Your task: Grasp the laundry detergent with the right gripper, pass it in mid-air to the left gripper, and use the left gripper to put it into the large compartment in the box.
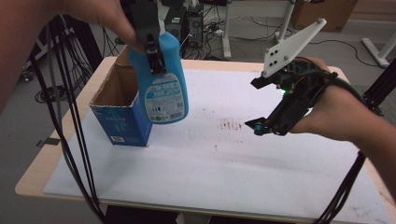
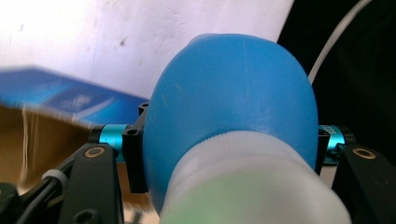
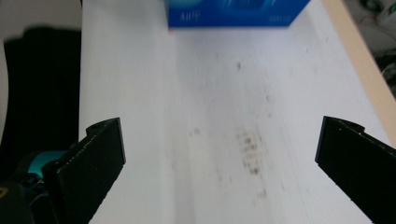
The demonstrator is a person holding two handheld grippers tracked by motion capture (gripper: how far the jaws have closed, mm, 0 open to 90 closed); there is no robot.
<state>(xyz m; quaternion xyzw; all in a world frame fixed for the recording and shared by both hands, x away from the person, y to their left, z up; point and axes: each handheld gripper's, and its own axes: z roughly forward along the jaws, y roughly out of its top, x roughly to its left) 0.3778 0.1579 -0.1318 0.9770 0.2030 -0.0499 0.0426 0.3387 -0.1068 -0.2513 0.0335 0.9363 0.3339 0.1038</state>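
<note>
Above the left part of the table we see the left gripper (image 1: 156,58) clamped on a blue plastic bottle with a white printed label (image 1: 162,81), its jaws pressing the bottle's shoulders from either side. The bottle hangs upright in the air, its base level with the upper half of an open-topped blue cardboard box (image 1: 120,105), just to the right of that box and partly in front of it. In the left gripper view the rounded blue body and pale neck of the bottle (image 2: 233,102) sit squarely between the two black jaws, with the box's brown inside (image 2: 42,140) below at the left. The right gripper (image 1: 266,105) hovers over the white sheet covering the table (image 1: 233,168), well apart from the bottle. Its jaws stand wide, with nothing between them. In the right gripper view they frame a patch of dark smudges (image 3: 247,149) on the sheet.
</note>
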